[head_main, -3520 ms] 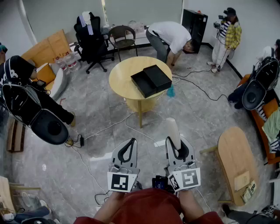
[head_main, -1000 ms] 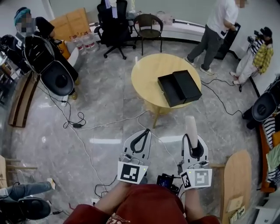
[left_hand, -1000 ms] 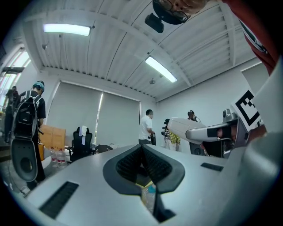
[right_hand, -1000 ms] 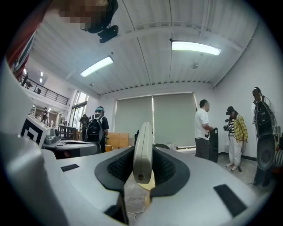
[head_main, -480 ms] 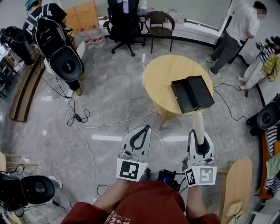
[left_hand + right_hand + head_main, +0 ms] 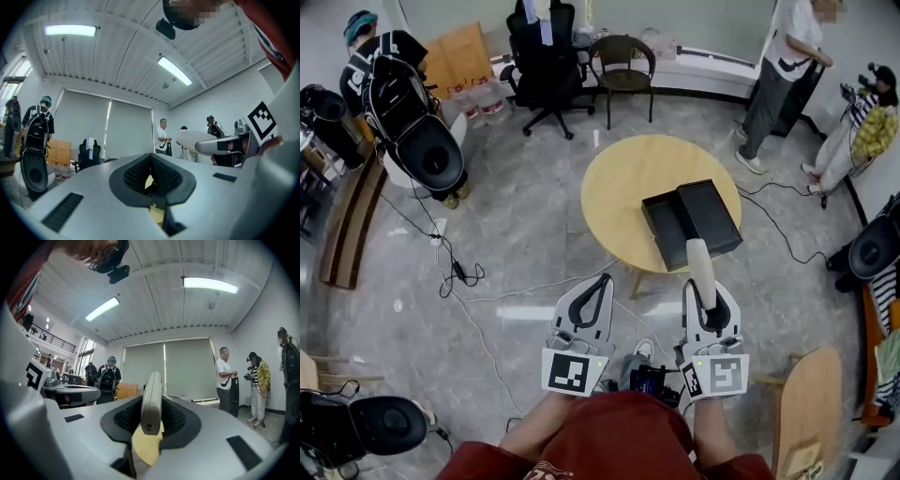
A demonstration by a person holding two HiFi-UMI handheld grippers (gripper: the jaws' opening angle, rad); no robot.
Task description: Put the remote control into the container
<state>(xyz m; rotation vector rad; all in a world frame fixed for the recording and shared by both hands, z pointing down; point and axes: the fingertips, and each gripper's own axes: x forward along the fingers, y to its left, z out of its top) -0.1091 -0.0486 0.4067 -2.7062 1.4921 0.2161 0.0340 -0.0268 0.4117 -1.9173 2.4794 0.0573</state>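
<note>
In the right gripper (image 6: 705, 302), the remote control (image 6: 697, 266) sits clamped

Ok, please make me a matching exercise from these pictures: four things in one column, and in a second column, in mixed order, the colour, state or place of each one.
Things:
1. remote control
2. container
3. left gripper
4. round table

Descriptions:
A. shut, with nothing between its jaws
B. pale yellow wood
C. black, open, lying on the table top
D. white, clamped in the right gripper

Pairs: 1-D, 2-C, 3-A, 4-B.
</note>
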